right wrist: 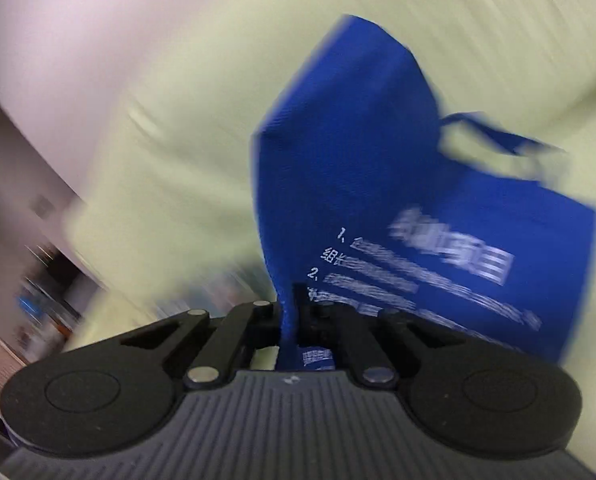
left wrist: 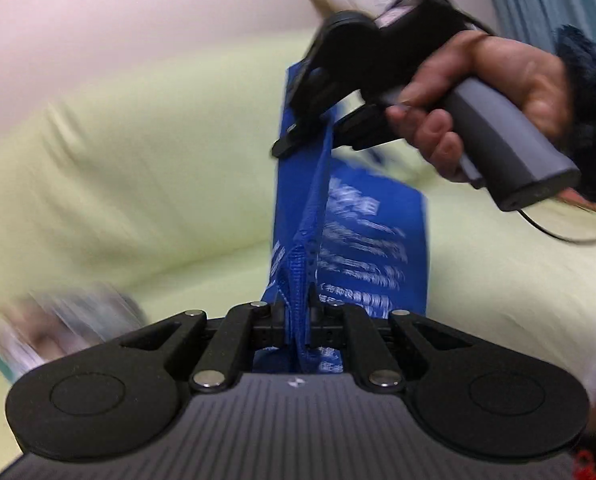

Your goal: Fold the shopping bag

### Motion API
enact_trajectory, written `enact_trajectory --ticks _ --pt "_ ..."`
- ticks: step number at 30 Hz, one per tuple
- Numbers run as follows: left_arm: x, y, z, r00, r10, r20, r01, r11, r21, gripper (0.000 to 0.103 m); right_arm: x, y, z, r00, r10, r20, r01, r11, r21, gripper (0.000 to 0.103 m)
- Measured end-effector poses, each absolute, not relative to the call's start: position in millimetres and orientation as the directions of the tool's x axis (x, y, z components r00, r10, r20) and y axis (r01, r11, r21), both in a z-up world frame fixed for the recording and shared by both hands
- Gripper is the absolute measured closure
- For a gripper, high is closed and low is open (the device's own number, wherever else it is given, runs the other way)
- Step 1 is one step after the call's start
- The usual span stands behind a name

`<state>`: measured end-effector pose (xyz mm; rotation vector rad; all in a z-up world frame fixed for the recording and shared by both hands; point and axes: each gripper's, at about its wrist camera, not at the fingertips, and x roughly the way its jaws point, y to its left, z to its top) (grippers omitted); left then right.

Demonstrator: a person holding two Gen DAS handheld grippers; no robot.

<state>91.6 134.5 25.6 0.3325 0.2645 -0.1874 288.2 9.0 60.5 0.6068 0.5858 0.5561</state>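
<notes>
A blue fabric shopping bag (left wrist: pixel 370 236) with white printed text hangs in the air over a pale green surface. My left gripper (left wrist: pixel 298 312) is shut on the bag's blue webbing handle (left wrist: pixel 316 200), which runs up from its jaws. My right gripper (left wrist: pixel 293 136) shows in the left wrist view, held by a hand (left wrist: pixel 482 92), and is shut on the bag's upper edge. In the right wrist view the right gripper (right wrist: pixel 298 308) pinches a fold of the bag (right wrist: pixel 378 168), which hangs ahead with the other handle loop (right wrist: pixel 494 136) at its right. Both views are motion-blurred.
The pale green cloth surface (left wrist: pixel 137 160) fills the space beneath the bag. A pinkish wall (left wrist: pixel 137 12) rises behind it. A cable (left wrist: pixel 566 236) trails from the right gripper's grip. Blurred clutter (right wrist: pixel 41 304) sits at the left edge of the right wrist view.
</notes>
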Motion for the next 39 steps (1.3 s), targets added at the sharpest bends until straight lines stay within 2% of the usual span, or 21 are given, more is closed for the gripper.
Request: enact_trajectory --ticks 3,5,6,9,13,14,16,18,19,20,21,22,24,25,27,28,29,32,39 --pt "87.9 142.6 72.3 0.986 -0.113 -0.119 0.148 0.924 0.352 0.096 275.5 4.9 120.6 0.757 0.65 -0.07 -0.456 0.602 0.656 0.101" --pt "86.2 143.9 86.6 0.987 -0.132 -0.093 0.157 0.917 0.367 0.093 260.2 -8.4 139.7 0.782 0.622 0.021 -0.5 0.607 0.618 0.101" --pt "85.6 141.4 84.8 0.983 -0.15 -0.108 0.18 0.911 0.371 0.087 252.7 -15.0 148.0 0.791 0.608 0.063 -0.517 0.611 0.599 0.102" --pt "85.2 130.7 49.4 0.941 -0.22 -0.258 0.301 0.893 0.335 0.082 234.8 -31.1 94.4 0.819 0.561 -0.119 -0.364 0.669 0.648 0.101" --pt "84.1 113.5 -34.1 0.781 -0.239 -0.578 0.442 0.865 0.24 0.081 211.0 -52.7 22.9 0.8 0.483 -0.357 -0.147 0.734 0.663 0.098" --pt "79.3 110.4 -51.8 0.744 -0.224 -0.629 0.458 0.857 0.237 0.081 205.0 -58.0 5.1 0.784 0.461 -0.415 -0.092 0.748 0.657 0.089" --pt "64.4 111.0 -72.5 0.695 -0.2 -0.691 0.484 0.84 0.244 0.079 193.1 -68.8 -30.7 0.742 0.416 -0.525 0.017 0.772 0.635 0.086" --pt "52.5 121.4 -73.9 0.657 -0.22 -0.721 0.51 0.835 0.21 0.068 181.2 -79.6 -66.4 0.686 0.369 -0.628 0.123 0.791 0.599 0.088" --pt "48.8 129.4 -70.9 0.646 -0.227 -0.729 0.52 0.83 0.202 0.063 175.2 -85.0 -84.3 0.652 0.345 -0.676 0.175 0.798 0.576 0.079" --pt "49.4 134.5 -63.0 0.634 -0.24 -0.735 0.532 0.825 0.19 0.053 169.3 -90.0 -101.1 0.617 0.32 -0.719 0.222 0.806 0.549 0.058" --pt "51.5 140.7 -52.6 0.618 -0.262 -0.741 0.545 0.822 0.164 0.043 165.3 -88.2 -94.3 0.621 0.29 -0.728 0.204 0.837 0.508 0.046" --pt "52.3 148.3 -41.9 0.615 -0.281 -0.737 0.544 0.828 0.138 0.042 161.1 -87.0 -87.2 0.627 0.261 -0.734 0.185 0.865 0.466 0.031" --pt "52.9 158.7 -19.6 0.636 -0.307 -0.708 0.515 0.852 0.093 0.042 147.2 -97.6 -66.2 0.654 0.239 -0.717 0.129 0.899 0.418 0.031" --pt "56.8 162.8 -8.9 0.658 -0.309 -0.687 0.486 0.871 0.074 0.043 131.2 -106.8 -63.9 0.661 0.216 -0.719 0.104 0.922 0.372 0.035" --pt "69.0 170.2 10.7 0.717 -0.29 -0.633 0.406 0.913 0.041 0.044 105.5 -115.2 -56.6 0.671 0.163 -0.723 0.049 0.964 0.263 0.051" --pt "76.3 172.1 15.3 0.737 -0.274 -0.617 0.375 0.926 0.037 0.046 95.5 -114.9 -51.6 0.677 0.135 -0.723 0.019 0.979 0.201 0.067" --pt "86.8 171.5 16.1 0.752 -0.252 -0.61 0.349 0.936 0.044 0.047 85.1 -114.1 -44.8 0.703 0.13 -0.699 -0.011 0.985 0.172 0.072" --pt "116.3 167.0 5.6 0.757 -0.195 -0.623 0.291 0.955 0.056 0.053 76.3 -105.3 -31.1 0.759 0.139 -0.636 -0.089 0.99 0.11 0.073" --pt "175.9 145.3 -51.1 0.683 -0.117 -0.721 0.23 0.971 0.059 0.057 89.8 -78.0 -15.2 0.827 0.224 -0.516 -0.254 0.967 0.013 0.072"
